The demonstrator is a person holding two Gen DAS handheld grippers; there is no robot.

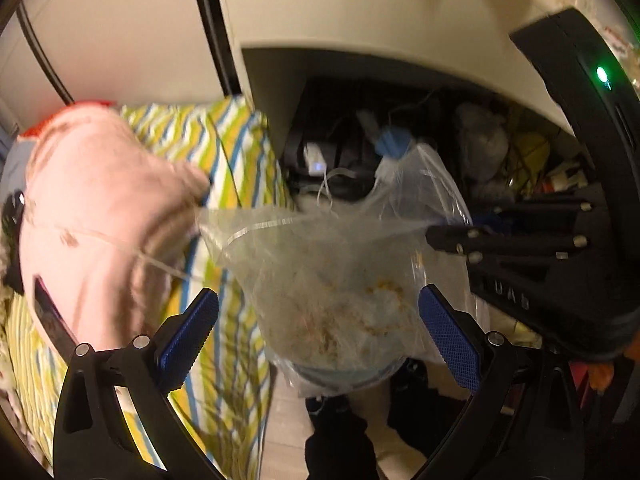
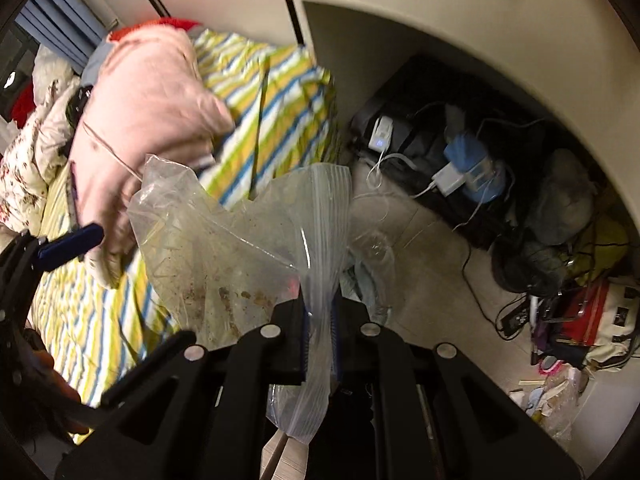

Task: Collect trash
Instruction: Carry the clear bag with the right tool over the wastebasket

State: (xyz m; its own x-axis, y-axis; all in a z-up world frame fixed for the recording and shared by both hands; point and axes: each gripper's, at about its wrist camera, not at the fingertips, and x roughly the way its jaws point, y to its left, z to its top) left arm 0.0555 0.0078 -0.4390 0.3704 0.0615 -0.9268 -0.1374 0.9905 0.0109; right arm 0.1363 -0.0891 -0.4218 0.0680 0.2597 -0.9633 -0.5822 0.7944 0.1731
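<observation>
A clear plastic zip bag [image 1: 340, 280] with crumbs and food scraps inside hangs in the air beside the bed. My right gripper [image 2: 320, 332] is shut on the bag's [image 2: 224, 256] ribbed zip edge and holds it up; it shows at the right of the left wrist view [image 1: 460, 240]. My left gripper [image 1: 318, 320] is open and empty, with its blue pads [image 1: 188, 332] on either side of the bag's lower part, not touching it. One left finger also shows in the right wrist view [image 2: 72, 246].
A bed with a yellow, blue and white striped sheet [image 1: 232, 168] and a pink garment [image 1: 100, 216] lies at left. A dark recess under a white desk [image 2: 460, 60] holds chargers, cables and bags [image 2: 472, 168]. More clutter [image 2: 580, 320] lies on the floor at right.
</observation>
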